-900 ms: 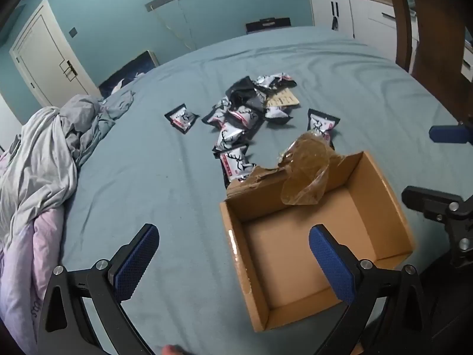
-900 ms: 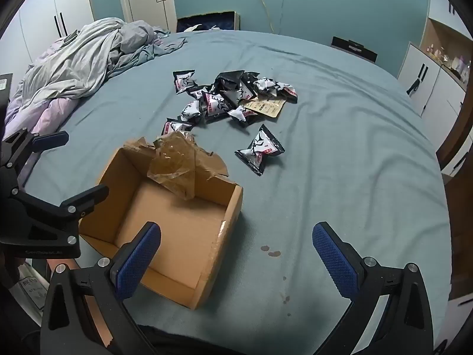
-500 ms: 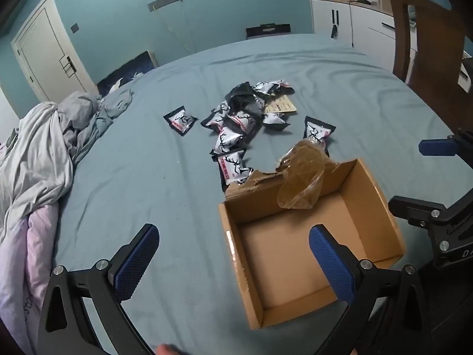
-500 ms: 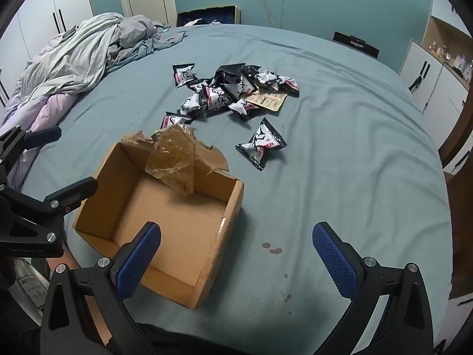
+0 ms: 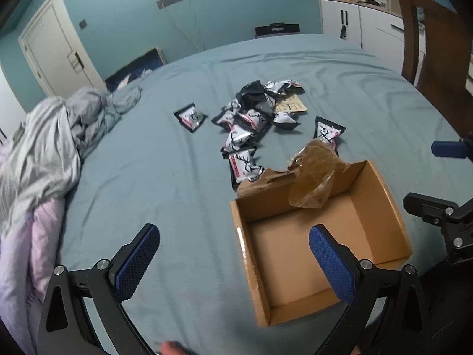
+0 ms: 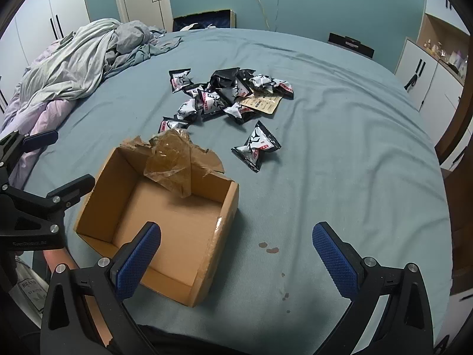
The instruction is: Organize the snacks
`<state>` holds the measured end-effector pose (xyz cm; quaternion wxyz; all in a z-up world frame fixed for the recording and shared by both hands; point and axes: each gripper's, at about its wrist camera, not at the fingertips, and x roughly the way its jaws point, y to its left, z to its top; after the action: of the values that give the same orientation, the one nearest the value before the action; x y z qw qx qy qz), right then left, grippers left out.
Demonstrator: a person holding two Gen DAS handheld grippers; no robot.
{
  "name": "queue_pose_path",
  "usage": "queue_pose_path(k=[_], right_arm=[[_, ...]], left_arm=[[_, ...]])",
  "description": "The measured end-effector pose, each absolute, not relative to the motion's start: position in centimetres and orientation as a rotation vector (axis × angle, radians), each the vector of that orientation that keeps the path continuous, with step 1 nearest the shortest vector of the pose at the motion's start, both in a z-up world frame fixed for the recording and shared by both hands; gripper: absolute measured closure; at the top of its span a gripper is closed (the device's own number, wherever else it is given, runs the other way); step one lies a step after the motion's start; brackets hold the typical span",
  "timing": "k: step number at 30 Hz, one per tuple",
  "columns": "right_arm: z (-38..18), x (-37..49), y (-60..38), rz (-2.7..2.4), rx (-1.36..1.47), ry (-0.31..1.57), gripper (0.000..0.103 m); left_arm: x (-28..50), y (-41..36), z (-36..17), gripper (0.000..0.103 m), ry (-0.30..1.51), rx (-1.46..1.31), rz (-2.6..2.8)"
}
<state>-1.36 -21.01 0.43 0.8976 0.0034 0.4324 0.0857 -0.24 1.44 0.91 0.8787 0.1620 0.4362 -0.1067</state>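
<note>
Left gripper [image 5: 233, 260] and right gripper [image 6: 236, 259]: jaws spread wide, nothing between them. Cardboard box [image 6: 207, 254] sits just ahead of both; snack packets [image 6: 227, 94] piled on the bed beyond it.

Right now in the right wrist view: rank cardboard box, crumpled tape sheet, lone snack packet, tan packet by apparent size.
1. cardboard box
2. crumpled tape sheet
3. lone snack packet and tan packet: look alike; the tan one is farther and partly covered, so unranked.
</note>
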Motion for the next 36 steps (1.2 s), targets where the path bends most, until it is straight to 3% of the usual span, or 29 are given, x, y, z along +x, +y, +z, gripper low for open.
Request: queue_pose_path(k=[8, 21, 36], right_arm=[[0.9, -1.1, -20.9, 0.177, 0.0, 0.889, 0.0], [1.2, -1.5, -21.4, 0.178, 0.018, 0.869, 0.0], [1.9, -1.3, -22.8, 0.159, 0.083, 0.837, 0.0]], left_arm=[[-0.2, 1.7, 0.4, 0.005, 0.938, 0.334, -0.205], [-1.5, 1.7, 3.1, 0.002, 0.74, 0.283, -0.224], [-0.5, 0.2, 1.2, 0.0, 0.888, 0.315, -0.251]])
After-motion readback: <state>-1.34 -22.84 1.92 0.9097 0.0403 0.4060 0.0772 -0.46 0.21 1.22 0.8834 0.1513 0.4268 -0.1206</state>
